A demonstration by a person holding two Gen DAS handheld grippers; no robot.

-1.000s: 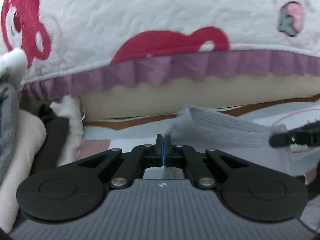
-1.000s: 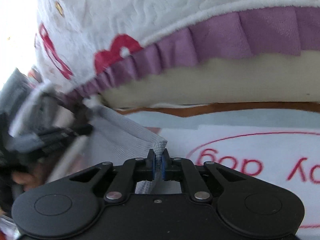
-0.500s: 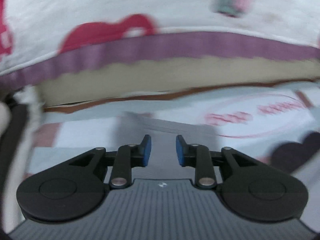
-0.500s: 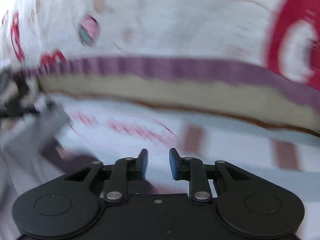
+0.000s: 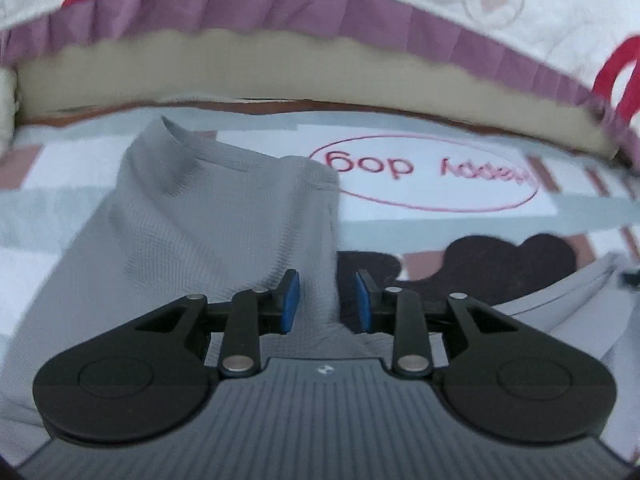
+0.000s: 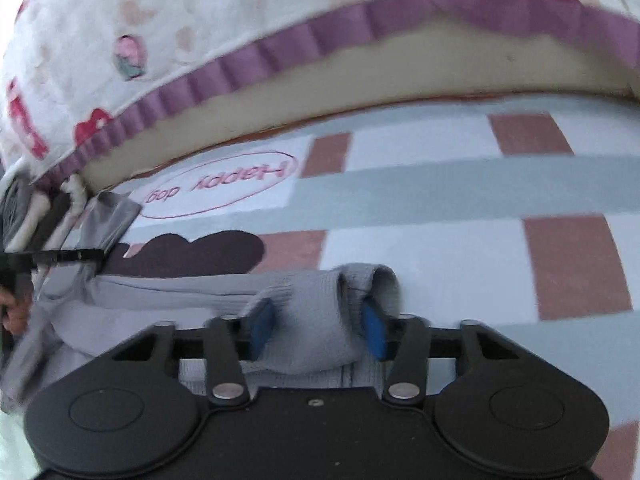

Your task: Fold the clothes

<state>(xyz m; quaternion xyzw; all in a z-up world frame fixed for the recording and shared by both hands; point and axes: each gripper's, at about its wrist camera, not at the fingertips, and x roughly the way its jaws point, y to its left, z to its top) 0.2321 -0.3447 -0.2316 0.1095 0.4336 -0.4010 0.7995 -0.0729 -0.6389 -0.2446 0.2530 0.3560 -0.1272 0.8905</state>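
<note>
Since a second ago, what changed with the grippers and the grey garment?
Both grippers let go: left gripper and right gripper were clamped on the grey garment, now open with cloth between their fingers. The garment now lies on the checked sheet. The quilt stayed.

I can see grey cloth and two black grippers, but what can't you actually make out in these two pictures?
- What kind of garment the grey cloth is: the left gripper body covers its near part, and the frame edges cut it off.
- How the cloth bunched inside the right gripper is layered: its folds hide each other.
- The pile at the far left of the right wrist view: small, blurred, cut by the edge.
</note>
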